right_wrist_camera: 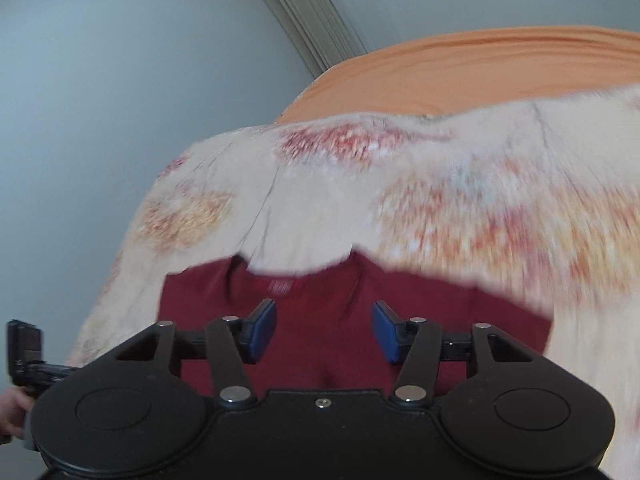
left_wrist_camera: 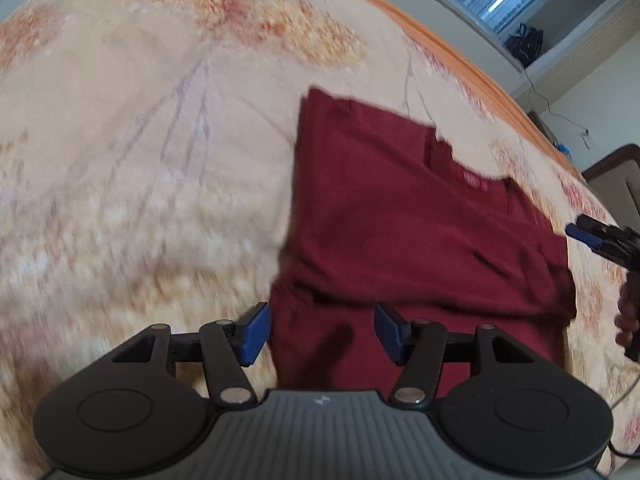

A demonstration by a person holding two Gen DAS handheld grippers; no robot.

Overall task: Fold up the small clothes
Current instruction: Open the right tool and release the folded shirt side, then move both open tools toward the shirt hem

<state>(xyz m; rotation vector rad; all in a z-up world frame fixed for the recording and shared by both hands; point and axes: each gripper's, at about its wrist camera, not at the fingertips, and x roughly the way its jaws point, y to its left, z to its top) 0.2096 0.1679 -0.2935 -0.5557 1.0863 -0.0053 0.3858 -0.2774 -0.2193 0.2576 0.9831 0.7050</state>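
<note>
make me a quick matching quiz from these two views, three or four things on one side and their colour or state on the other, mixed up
Things:
1. shirt
2. sheet
3. left tongs
4. blanket

Colour or state:
A. plain orange
B. open, holding nothing
C. dark red, lying partly folded
D. cream with orange and red blotches

Pairs: 1-C, 2-A, 3-B, 4-D

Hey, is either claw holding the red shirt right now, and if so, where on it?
Neither. The left claw and right claw are both open above the maroon shirt, with nothing pinched between their blue pads.
</note>
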